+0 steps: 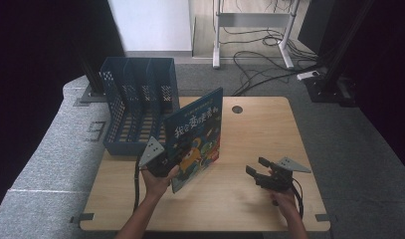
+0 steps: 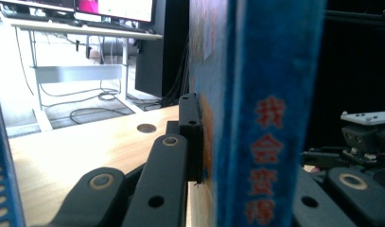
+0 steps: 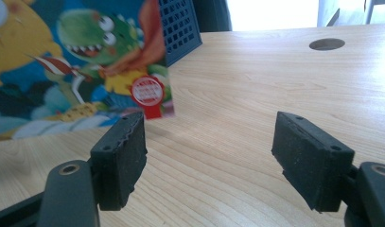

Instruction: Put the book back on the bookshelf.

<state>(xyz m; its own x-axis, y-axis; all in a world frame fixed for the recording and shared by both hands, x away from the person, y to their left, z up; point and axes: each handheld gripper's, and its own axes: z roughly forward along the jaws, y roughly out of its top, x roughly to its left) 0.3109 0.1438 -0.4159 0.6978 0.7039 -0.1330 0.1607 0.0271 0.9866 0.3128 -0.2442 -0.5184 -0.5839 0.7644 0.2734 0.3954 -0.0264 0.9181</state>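
Left gripper [image 1: 176,152]: clamped on the spine edge of a blue picture book [image 1: 196,134]; in the left gripper view the jaws press both covers of the book [image 2: 266,113].
Picture book: held upright, raised off the wooden table [image 1: 250,129], front cover with cartoon monsters facing the right gripper; just beside the blue file rack [image 1: 138,107].
File rack: stands on the table's far left corner, slots upright, open toward the person.
Right gripper [image 1: 255,167]: jaws apart, nothing between the pads [image 3: 121,156]; low over bare table, well apart from the book.
Cable hole [image 1: 237,109]: far table edge, uncovered.
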